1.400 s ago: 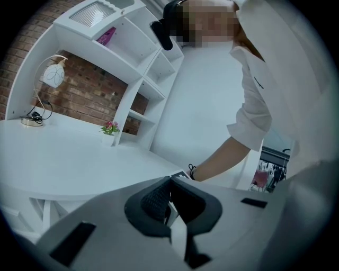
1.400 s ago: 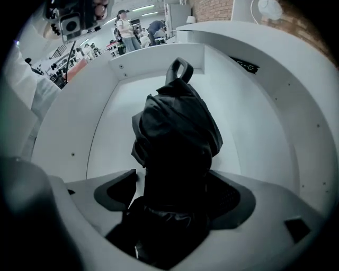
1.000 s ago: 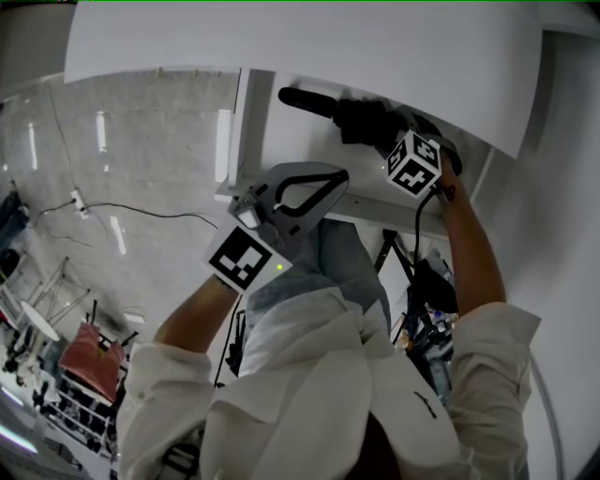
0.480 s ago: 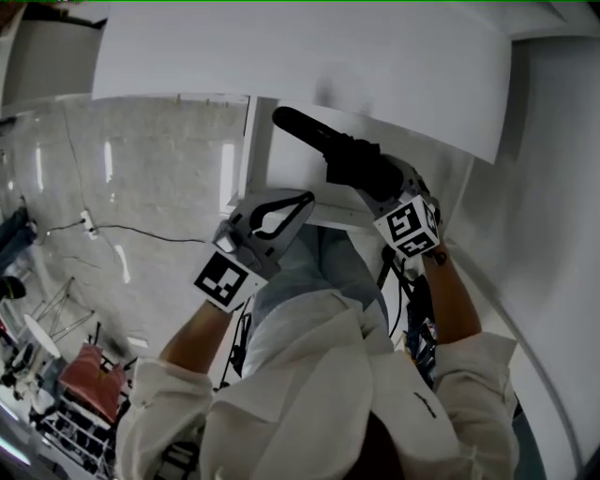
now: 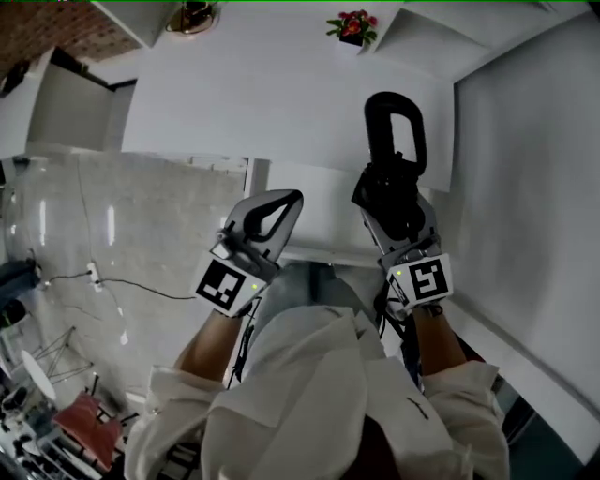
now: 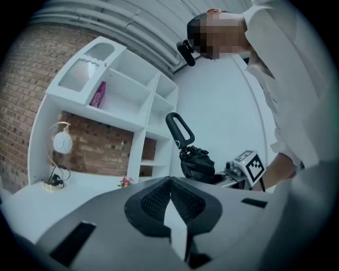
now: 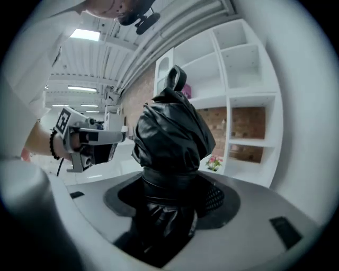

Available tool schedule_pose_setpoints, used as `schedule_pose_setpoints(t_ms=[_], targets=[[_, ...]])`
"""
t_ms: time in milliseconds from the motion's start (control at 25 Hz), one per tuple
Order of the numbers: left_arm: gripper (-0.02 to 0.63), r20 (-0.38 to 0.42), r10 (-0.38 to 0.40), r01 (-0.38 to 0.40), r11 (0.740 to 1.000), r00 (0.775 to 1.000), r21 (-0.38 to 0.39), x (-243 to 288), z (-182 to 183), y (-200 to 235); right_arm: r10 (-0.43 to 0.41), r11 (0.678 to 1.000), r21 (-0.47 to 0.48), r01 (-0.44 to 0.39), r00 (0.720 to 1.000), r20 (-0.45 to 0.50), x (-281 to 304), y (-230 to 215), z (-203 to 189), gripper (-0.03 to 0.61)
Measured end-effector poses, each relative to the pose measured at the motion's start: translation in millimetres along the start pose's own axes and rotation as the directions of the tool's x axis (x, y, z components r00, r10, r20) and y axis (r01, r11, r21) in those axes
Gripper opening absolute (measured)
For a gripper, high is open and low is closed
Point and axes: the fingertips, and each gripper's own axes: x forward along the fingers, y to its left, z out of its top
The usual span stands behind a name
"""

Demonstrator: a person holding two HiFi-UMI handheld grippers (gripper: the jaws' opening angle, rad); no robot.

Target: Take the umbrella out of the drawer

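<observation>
Umbrella (image 5: 387, 178), black and folded, clamped in the right gripper (image 5: 392, 202). In the right gripper view the two jaws stand partly apart and press on the bunched canopy from both sides, with the fabric filling the gap between them. The loop handle (image 5: 394, 127) points away from the gripper. The umbrella is held in the air in front of the person and set against a white counter (image 5: 281, 103). The left gripper (image 5: 284, 202) is just beside it, apart from it and not touching. In the left gripper view its ribbed pads (image 6: 159, 198) meet at the tips, and nothing lies between them. Small potted flowers (image 5: 352, 24) stand on the counter. A white shelf unit (image 7: 243, 79) rises behind, with brick wall (image 6: 32, 90) showing through its open bays.
</observation>
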Motion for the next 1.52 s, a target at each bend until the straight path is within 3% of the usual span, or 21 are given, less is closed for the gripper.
schedule_pose_setpoints(t_ms=[280, 520, 920, 1520], targets=[[0.026, 0.099, -0.012, 0.001, 0.994, 0.995, 0.105, 2.7, 77.4, -16.1, -0.193, 0.977, -0.045, 0.207, 0.959, 0.205, -61.9, -30.5, 95.1, 0.273], [0.026, 0.156, -0.007, -0.019, 0.987, 0.988, 0.161, 3.0, 119.0, -26.8, -0.305, 0.945, -0.011, 0.326, 0.894, 0.328, -109.4, -53.4, 140.9, 0.275], [0.026, 0.156, 0.000, -0.027, 0.984, 0.988, 0.176, 2.9, 128.2, -36.0, -0.400, 0.912, 0.070, 0.405, 0.837, 0.373, -152.9, -70.8, 144.0, 0.275], [0.026, 0.145, -0.005, -0.022, 0.983, 0.989, 0.182, 10.2, 128.8, -37.5, -0.425, 0.903, 0.105, 0.416, 0.829, 0.365, -162.7, -77.7, 139.1, 0.274]])
